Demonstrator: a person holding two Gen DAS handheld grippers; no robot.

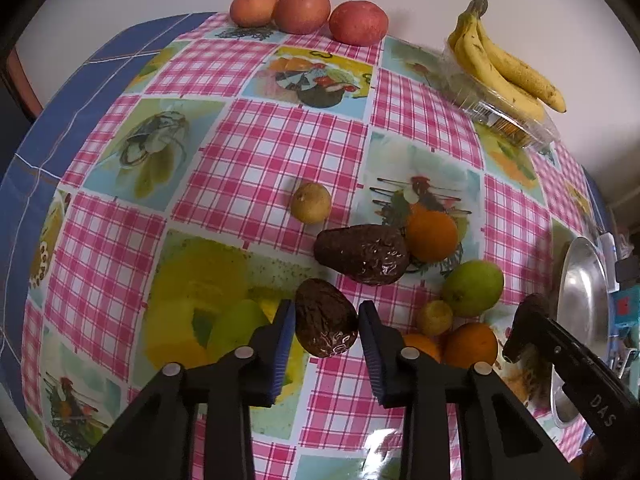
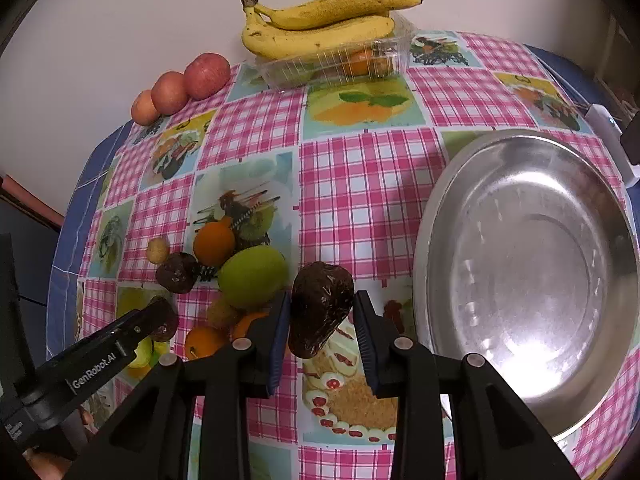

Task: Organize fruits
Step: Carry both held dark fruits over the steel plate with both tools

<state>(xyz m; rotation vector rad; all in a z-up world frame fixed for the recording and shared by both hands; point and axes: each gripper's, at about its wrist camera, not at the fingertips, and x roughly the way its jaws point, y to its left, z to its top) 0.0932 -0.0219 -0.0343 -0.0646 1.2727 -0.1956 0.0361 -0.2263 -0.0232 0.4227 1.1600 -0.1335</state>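
Sorting underway: the left tool (image 1: 326, 322) and right tool (image 2: 320, 316) each clamp a dark avocado, near the empty steel bowl (image 2: 440, 216) at the desk's right edge.

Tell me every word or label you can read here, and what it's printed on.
"GenRobot.AI": white letters on the black body of the left gripper, right wrist view.
"DAS": on the black body of the right gripper, left wrist view; possibly part of a longer word.
Label on the clear plastic tray: unreadable.
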